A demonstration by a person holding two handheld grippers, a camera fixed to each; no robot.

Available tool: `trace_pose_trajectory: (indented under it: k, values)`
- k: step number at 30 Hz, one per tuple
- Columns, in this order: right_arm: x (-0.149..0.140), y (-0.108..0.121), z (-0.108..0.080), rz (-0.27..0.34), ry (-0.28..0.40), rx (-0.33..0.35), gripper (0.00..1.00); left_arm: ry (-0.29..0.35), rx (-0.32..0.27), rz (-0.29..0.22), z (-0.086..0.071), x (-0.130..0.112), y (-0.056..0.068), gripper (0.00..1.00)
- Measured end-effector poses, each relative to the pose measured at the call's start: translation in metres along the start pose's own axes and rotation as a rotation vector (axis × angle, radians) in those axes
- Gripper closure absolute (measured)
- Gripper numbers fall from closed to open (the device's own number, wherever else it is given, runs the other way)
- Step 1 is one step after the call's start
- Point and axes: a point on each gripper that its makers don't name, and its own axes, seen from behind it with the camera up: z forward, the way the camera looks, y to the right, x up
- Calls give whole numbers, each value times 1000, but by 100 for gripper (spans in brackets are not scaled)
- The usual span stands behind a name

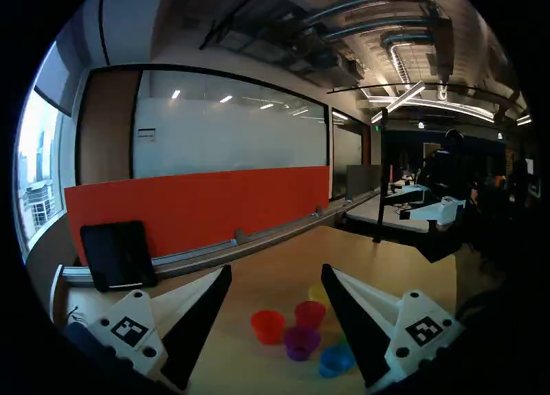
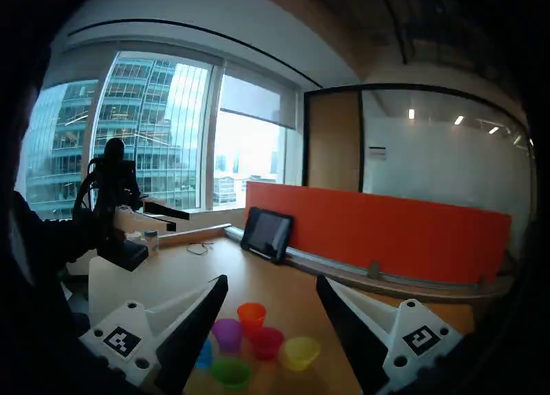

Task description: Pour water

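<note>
Several small coloured cups stand in a cluster on the wooden table point(image 1: 289, 271). In the left gripper view I see an orange-red cup point(image 1: 267, 325), a pink-red cup point(image 1: 310, 314), a purple cup point(image 1: 301, 342), a blue cup point(image 1: 336, 360) and a yellow cup point(image 1: 317, 293) partly behind the right finger. My left gripper point(image 1: 275, 285) hangs open above them, holding nothing. The right gripper view shows the orange cup point(image 2: 251, 315), purple cup point(image 2: 227, 334), pink-red cup point(image 2: 265, 341), yellow cup point(image 2: 301, 352), green cup point(image 2: 231, 371) and blue cup point(image 2: 204, 354). My right gripper point(image 2: 271, 292) is open and empty over that cluster.
A black tablet point(image 1: 118, 255) point(image 2: 267, 233) leans against the orange partition point(image 1: 206, 202) point(image 2: 385, 230) at the table's back edge. A black stand point(image 2: 113, 209) and a small jar point(image 2: 150, 241) sit at the table's left end by the windows. More desks point(image 1: 412, 213) lie beyond.
</note>
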Motion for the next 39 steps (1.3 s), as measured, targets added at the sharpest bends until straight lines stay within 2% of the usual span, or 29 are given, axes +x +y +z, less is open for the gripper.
trace_pose_trajectory:
  k: [11,17,29,39]
  values:
    - [-13,-14,-1,0,-61,92,1,-45,-79,42,2,-23,19,3]
    - [-29,-22,1,-28,-94,126,1,-74,-111,45,5,-39,26,3]
    - [-71,-31,6,-65,-177,160,1,-132,-164,72,7,-76,45,3]
    - [-99,-34,4,-64,-223,184,0,-179,-186,93,9,-109,58,3]
